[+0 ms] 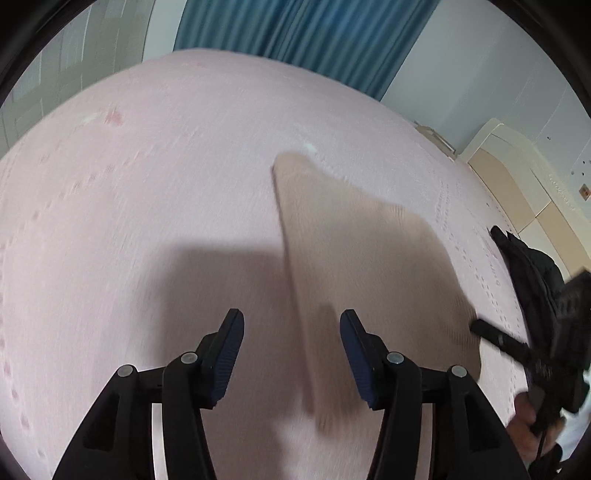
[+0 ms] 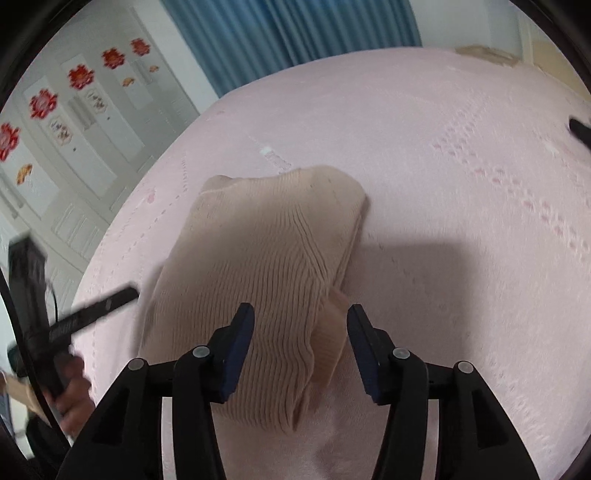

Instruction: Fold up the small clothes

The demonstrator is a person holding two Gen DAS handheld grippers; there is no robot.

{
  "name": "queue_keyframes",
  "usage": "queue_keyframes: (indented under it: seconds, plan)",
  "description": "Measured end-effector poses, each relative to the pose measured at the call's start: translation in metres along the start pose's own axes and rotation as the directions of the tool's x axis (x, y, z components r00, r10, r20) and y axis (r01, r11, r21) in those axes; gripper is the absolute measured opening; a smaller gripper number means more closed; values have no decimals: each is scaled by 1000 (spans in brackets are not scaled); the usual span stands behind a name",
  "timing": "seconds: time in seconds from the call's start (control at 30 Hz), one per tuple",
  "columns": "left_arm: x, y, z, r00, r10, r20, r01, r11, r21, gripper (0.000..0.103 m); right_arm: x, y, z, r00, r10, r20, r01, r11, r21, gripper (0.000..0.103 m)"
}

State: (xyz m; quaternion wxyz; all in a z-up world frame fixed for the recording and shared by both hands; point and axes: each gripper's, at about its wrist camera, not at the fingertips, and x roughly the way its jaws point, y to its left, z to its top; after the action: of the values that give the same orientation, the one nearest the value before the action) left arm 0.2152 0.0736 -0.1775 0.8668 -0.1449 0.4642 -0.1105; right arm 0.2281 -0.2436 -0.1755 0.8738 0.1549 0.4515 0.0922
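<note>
A small beige ribbed knit garment (image 2: 258,266) lies folded on the pink bedspread (image 2: 461,206). My right gripper (image 2: 301,350) is open, its jaws straddling the garment's near edge just above it. In the left wrist view the garment (image 1: 354,266) is blurred and lies right of centre. My left gripper (image 1: 291,354) is open, its right finger (image 1: 360,354) over the garment's left edge. The right gripper (image 1: 498,338) shows at the far right there, and the left gripper (image 2: 92,310) shows at the left of the right wrist view.
A blue curtain (image 1: 295,33) hangs behind the bed. A white wardrobe with red flower stickers (image 2: 81,77) stands to the left. A dark jacket (image 1: 528,266) lies at the bed's right edge, near a beige cabinet (image 1: 517,173).
</note>
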Motion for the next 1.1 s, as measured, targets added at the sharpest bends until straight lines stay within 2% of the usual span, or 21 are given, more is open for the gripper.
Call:
queue_keyframes:
  seconds: [0.07,0.1,0.17,0.2,0.23,0.3,0.33,0.37,0.43,0.5,0.53,0.6,0.67,0.77,0.83,0.9,0.93,0.97,1.03,1.1]
  plan:
    - [-5,11,-13,1000,-14,-20,14,1000,-20,52,5,-1,-3,1000,27,-7,-27,999,29,44]
    - [-7,15,-16,1000,-14,-22,13,1000,-28,52,11,0,-3,999,36,-19,-36,999,35,36]
    - [-13,27,-26,999,-19,-26,17,998,-62,52,20,8,-3,999,13,-34,-13,1000,18,10]
    - [-16,29,-30,999,-27,-27,25,997,-73,52,18,12,-1,999,27,-20,-27,1000,-3,7]
    - [-18,34,-33,999,-45,-29,42,995,-95,52,9,11,0,996,84,21,-84,996,-14,6]
    - [-22,39,-39,996,-90,-26,86,989,-122,53,-10,-3,1,977,188,99,-192,981,31,5]
    - [-23,40,-41,994,-105,-29,101,987,-129,54,-13,-13,0,973,200,116,-208,976,63,5]
    - [-23,39,-42,993,-112,-32,107,986,-128,54,-10,-21,0,980,168,106,-177,980,86,5]
    - [-22,34,-45,992,-119,-41,114,987,-113,54,11,-33,-5,997,77,12,-78,990,115,6]
    - [-22,28,-48,993,-110,-47,107,991,-75,54,21,-37,-14,996,74,-47,-67,989,131,14]
    - [-22,21,-52,995,-88,-50,86,996,-36,55,17,-35,-18,997,61,-40,-56,991,124,24]
    - [-20,11,-58,996,-58,-64,60,998,29,55,4,-30,-24,1000,30,-3,-30,995,92,30]
    - [-16,-3,-71,996,-28,-89,38,993,114,55,-6,-24,-29,1000,0,13,-1,998,59,30]
    - [-10,-24,-80,997,45,-65,-31,979,202,54,-18,-21,-36,1000,16,22,-17,998,52,30]
    - [-7,-33,-81,997,67,-45,-55,973,226,54,-20,-17,-36,999,42,18,-42,998,54,30]
    - [-1,-38,-75,996,72,-42,-62,974,219,53,-19,-16,-34,999,35,12,-35,998,52,30]
    - [1,-40,-72,998,51,-37,-42,978,207,43,-16,-15,-31,1000,26,13,-26,998,51,30]
    - [3,-40,-68,999,29,-36,-21,981,193,26,-14,-12,-27,1000,17,22,-18,998,54,30]
    - [5,-35,-61,999,8,-52,0,989,151,22,-14,-11,-22,998,21,55,-24,998,62,29]
    - [5,-29,-59,998,-28,-49,33,994,100,21,-13,-10,-15,994,65,90,-71,995,69,29]
